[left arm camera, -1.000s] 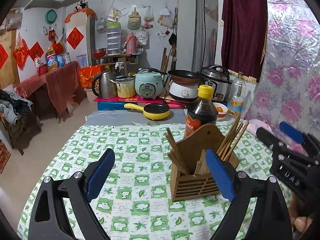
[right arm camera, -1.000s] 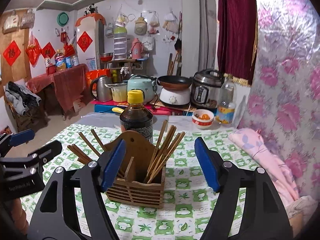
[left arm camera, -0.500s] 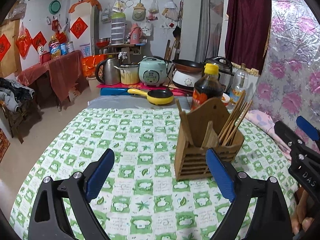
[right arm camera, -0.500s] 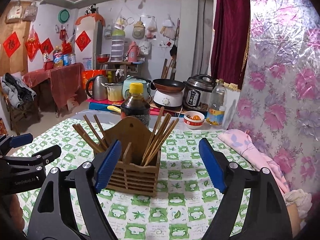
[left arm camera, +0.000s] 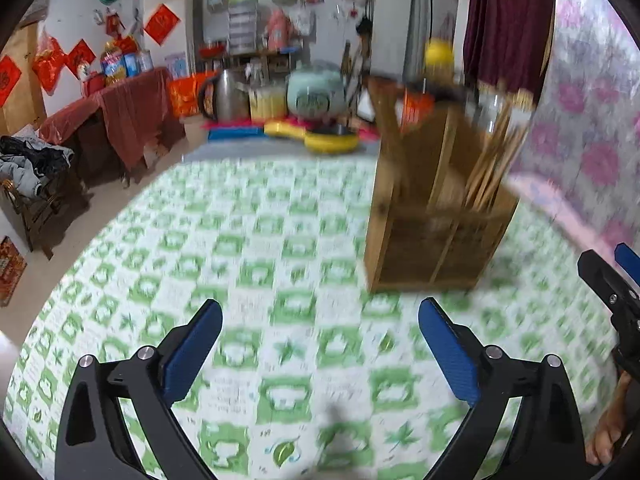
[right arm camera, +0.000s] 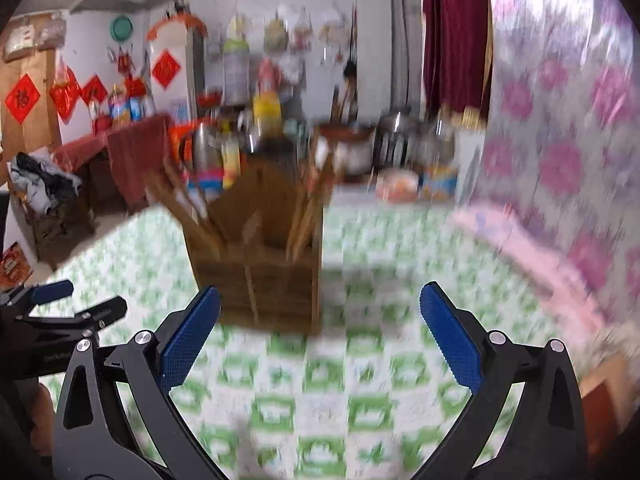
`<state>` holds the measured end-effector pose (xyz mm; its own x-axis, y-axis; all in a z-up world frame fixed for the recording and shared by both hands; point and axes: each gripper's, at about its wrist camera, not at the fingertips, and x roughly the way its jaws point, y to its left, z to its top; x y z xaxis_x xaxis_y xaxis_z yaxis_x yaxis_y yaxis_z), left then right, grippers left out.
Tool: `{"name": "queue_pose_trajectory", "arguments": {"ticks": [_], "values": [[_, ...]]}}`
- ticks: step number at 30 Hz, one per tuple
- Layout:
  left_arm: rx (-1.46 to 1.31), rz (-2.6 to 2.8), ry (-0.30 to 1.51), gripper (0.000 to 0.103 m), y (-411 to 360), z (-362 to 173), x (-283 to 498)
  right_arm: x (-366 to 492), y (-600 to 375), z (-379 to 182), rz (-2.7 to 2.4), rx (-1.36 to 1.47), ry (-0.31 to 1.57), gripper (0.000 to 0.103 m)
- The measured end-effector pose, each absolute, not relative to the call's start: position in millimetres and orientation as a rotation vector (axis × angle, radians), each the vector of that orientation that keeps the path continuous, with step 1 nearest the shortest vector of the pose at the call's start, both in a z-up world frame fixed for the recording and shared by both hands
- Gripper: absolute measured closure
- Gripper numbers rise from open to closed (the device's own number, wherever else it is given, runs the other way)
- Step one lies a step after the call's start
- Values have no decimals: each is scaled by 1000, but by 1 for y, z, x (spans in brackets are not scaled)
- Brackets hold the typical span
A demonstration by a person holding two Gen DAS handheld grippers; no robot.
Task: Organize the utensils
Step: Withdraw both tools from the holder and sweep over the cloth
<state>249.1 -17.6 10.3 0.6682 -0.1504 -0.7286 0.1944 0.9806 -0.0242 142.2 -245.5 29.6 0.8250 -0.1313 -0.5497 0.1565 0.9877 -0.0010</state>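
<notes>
A wooden utensil holder point(left arm camera: 436, 216) stands on the green-checked tablecloth point(left arm camera: 280, 264), with wooden chopsticks point(left arm camera: 492, 160) leaning in its compartments. It also shows in the right wrist view point(right arm camera: 260, 248), with chopsticks point(right arm camera: 308, 204) in it. My left gripper point(left arm camera: 320, 352) is open and empty, short of the holder and to its left. My right gripper point(right arm camera: 320, 344) is open and empty, just in front of the holder. Both views are blurred by motion.
A dark sauce bottle with a yellow cap point(left arm camera: 438, 60) stands behind the holder. A yellow pan point(left arm camera: 328, 140), kettle point(left arm camera: 224, 96) and cookers sit beyond the table. A pink cloth point(right arm camera: 532, 248) lies at the right table edge by the floral wall.
Both grippers have dropped lower and moved closer to the table; the holder now sits higher in both views. Both stay open and empty.
</notes>
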Motion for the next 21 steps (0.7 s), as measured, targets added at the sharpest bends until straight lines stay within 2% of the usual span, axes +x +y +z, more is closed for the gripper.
{"name": "queue_pose_trajectory", "arguments": {"ticks": [4, 13, 21], "values": [[81, -210, 943, 6, -20, -25, 253, 154, -255, -16, -115, 102, 767, 6], [157, -237, 1139, 5, -32, -80, 255, 170, -263, -75, -142, 97, 988, 6], [162, -253, 1085, 5, -29, -80, 245, 163, -265, -88, -84, 93, 1044, 6]]}}
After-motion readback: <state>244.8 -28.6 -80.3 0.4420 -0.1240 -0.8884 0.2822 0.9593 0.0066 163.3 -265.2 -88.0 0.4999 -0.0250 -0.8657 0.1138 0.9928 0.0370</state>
